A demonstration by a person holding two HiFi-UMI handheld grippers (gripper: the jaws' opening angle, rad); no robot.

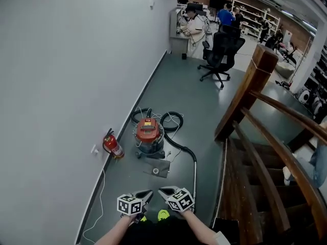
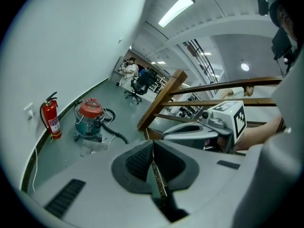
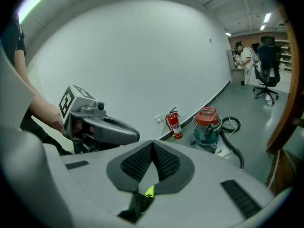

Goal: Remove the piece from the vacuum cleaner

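Head view is showing our left claw point(image 1: 147, 193) and right claw point(image 1: 164, 191) both pressed together, holding nothing, well apart from the vacuum cleaner point(image 1: 148, 135) standing on the floor point(image 1: 194, 98); its hose point(image 1: 180, 143) is looking attached; we are seeing no piece plainly off.

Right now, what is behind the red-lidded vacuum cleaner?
A coiled black hose and loose white cable; the vacuum cleaner covers where they attach.

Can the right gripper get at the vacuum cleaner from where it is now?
Probably not yet. The right gripper is held close to the person's body, jaws together, while the vacuum cleaner stands well ahead by the wall. Nothing tall blocks the floor between, so stepping closer should do.
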